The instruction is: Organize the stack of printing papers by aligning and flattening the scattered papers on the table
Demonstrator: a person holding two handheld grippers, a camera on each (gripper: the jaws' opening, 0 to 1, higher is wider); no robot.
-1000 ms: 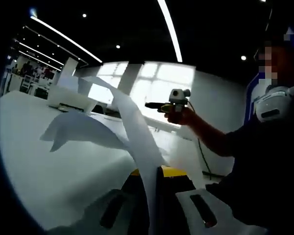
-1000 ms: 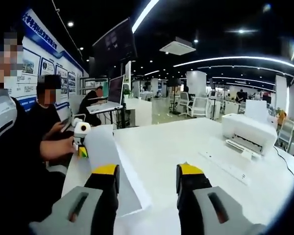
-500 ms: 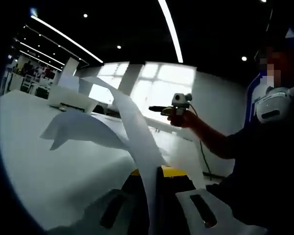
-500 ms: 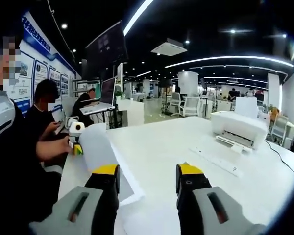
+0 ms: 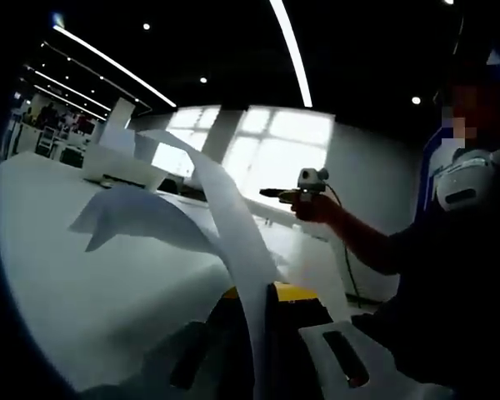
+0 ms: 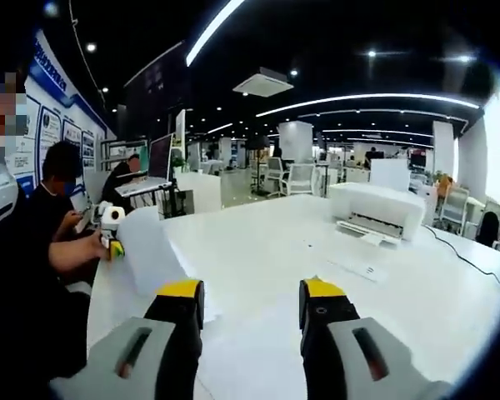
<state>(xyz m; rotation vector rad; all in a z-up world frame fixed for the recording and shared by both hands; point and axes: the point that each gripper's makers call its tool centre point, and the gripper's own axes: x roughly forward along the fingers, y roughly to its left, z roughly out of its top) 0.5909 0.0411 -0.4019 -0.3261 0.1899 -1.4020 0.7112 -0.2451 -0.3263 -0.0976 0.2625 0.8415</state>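
One white printer (image 6: 375, 204) sits far back on the white table (image 6: 267, 258), with office chairs and desks behind it and a seated person at a laptop off to the side. The left gripper (image 5: 262, 304) is clamped on a sheet of paper (image 5: 225, 225) that curls upward and blocks much of its view (backlit by windows, so detail is murky). The right gripper (image 6: 250, 304) has its jaws spread apart, holding nothing, above the table.
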